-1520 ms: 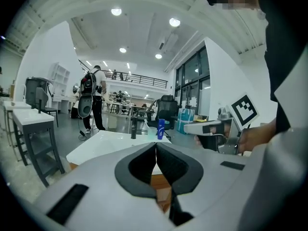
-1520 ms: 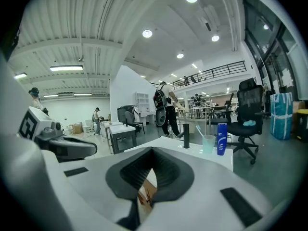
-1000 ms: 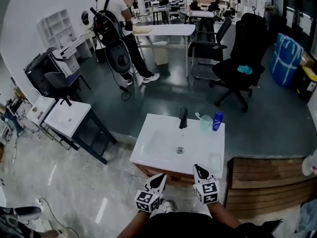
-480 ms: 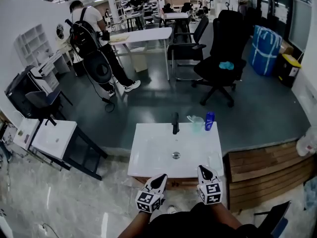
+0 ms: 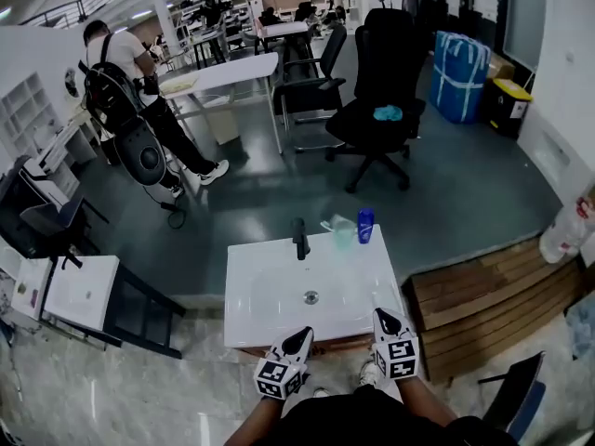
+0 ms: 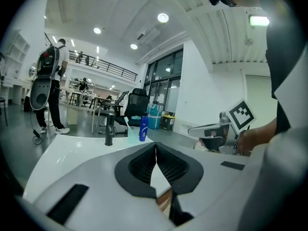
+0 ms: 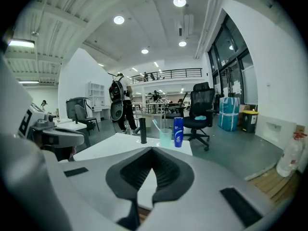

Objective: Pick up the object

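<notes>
Big room with a grey floor. Far off at the left is a person point(image 5: 116, 72) with a backpack, and far off at the right is a black chair point(image 5: 376, 72). Close by stands a white sink point(image 5: 270, 295) with a black tap point(image 5: 300, 240) at its far edge.

Both grippers hang at the near edge of the sink. The left gripper point(image 5: 299, 338) has its jaws pressed together with nothing in them. The right gripper point(image 5: 381, 316) is the same: jaws together, nothing held.

The thing to pick up is most likely the blue bottle point(image 5: 365, 225). It stands up straight at the far right of the sink, just right of a clear cup point(image 5: 343, 233) with a toothbrush point(image 7: 155, 124) in it.

The bottle looks like hard plastic, so it should not squash or break. It is likely smooth and a bit slippery, and a bump could tip it over. I think the best place to grab it is round the middle, from the side, with the right gripper, which is on that side. The jaws must open first.
</notes>
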The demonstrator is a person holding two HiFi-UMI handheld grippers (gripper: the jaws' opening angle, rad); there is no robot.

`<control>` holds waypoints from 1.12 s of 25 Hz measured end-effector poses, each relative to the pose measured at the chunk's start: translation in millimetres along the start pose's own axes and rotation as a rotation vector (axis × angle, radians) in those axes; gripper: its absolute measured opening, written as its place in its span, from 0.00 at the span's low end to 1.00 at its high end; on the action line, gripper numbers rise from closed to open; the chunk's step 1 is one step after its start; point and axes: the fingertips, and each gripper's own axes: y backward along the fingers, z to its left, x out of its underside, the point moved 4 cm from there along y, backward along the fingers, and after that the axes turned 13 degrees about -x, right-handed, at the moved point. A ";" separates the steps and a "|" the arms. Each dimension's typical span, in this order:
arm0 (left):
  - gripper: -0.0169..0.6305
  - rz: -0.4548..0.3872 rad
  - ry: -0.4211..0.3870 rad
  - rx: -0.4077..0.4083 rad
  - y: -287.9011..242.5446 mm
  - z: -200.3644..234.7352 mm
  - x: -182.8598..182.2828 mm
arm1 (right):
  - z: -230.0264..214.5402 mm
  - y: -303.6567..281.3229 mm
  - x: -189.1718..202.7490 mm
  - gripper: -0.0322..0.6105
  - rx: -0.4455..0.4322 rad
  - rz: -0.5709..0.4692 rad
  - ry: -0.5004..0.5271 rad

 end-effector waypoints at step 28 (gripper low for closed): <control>0.06 0.126 0.016 0.058 -67.7 -15.4 28.7 | -70.6 -6.9 75.7 0.08 0.125 0.145 -0.140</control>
